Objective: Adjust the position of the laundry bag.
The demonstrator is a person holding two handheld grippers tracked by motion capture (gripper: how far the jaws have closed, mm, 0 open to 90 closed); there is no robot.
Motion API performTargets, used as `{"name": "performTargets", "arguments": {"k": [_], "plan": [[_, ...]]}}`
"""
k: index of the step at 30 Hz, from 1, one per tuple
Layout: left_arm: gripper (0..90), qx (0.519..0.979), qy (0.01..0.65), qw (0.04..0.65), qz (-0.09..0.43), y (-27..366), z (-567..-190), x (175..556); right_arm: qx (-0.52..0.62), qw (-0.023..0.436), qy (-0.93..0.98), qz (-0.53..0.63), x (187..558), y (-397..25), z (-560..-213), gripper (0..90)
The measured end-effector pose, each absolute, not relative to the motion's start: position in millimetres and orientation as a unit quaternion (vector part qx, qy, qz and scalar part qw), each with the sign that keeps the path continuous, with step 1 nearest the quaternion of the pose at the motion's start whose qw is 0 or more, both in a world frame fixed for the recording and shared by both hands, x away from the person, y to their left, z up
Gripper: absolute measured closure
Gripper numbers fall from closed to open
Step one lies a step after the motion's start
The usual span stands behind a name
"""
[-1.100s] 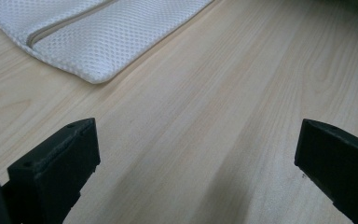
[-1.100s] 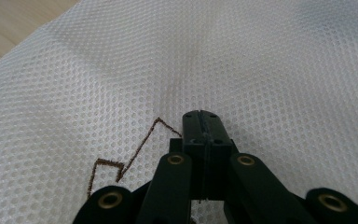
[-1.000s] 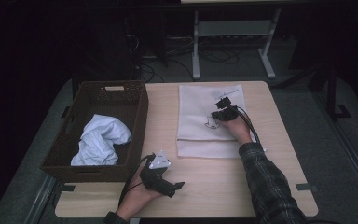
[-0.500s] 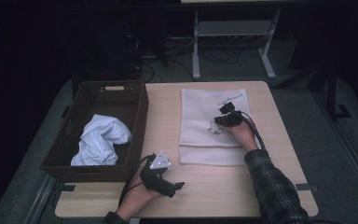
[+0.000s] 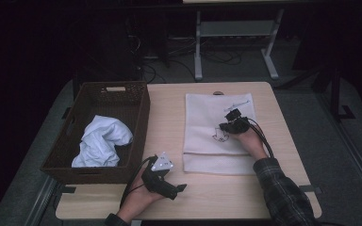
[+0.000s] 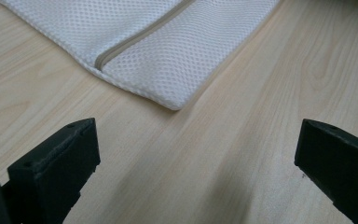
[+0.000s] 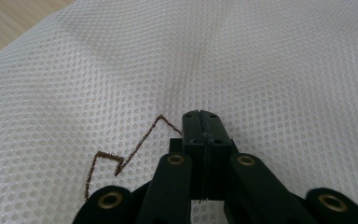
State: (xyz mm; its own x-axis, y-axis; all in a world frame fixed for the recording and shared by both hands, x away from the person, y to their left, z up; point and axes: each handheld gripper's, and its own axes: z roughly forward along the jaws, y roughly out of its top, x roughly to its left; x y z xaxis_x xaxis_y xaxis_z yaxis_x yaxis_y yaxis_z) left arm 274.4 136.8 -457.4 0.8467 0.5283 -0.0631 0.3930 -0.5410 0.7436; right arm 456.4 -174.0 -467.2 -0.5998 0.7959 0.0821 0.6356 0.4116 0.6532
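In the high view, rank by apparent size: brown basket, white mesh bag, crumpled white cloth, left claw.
1. brown basket
2. white mesh bag, somewhat smaller in outline
3. crumpled white cloth, inside the basket
4. left claw, smallest

1. High view: looks forward and down from above the near side over the whole bench.
2. Left gripper view: low, close above the bench, facing the mesh bag.
3. Right gripper view: very close, pressed near the same mesh bag, which the high view also shows.
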Motion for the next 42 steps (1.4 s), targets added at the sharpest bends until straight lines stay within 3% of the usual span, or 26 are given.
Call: {"name": "performTargets", "arguments": {"k": [32, 42], "plan": [[0.0, 0.874, 0.264, 0.399, 0.085, 136.8, -457.2, 274.2, 0.429, 0.122, 0.838, 0.314, 407.6, -190.4, -462.9, 88.3], [0.0, 0.873, 0.267, 0.400, 0.087, 138.7, -456.6, 274.4, 0.431, 0.138, 0.831, 0.323, 382.5, -226.8, -442.3, 88.3]]}}
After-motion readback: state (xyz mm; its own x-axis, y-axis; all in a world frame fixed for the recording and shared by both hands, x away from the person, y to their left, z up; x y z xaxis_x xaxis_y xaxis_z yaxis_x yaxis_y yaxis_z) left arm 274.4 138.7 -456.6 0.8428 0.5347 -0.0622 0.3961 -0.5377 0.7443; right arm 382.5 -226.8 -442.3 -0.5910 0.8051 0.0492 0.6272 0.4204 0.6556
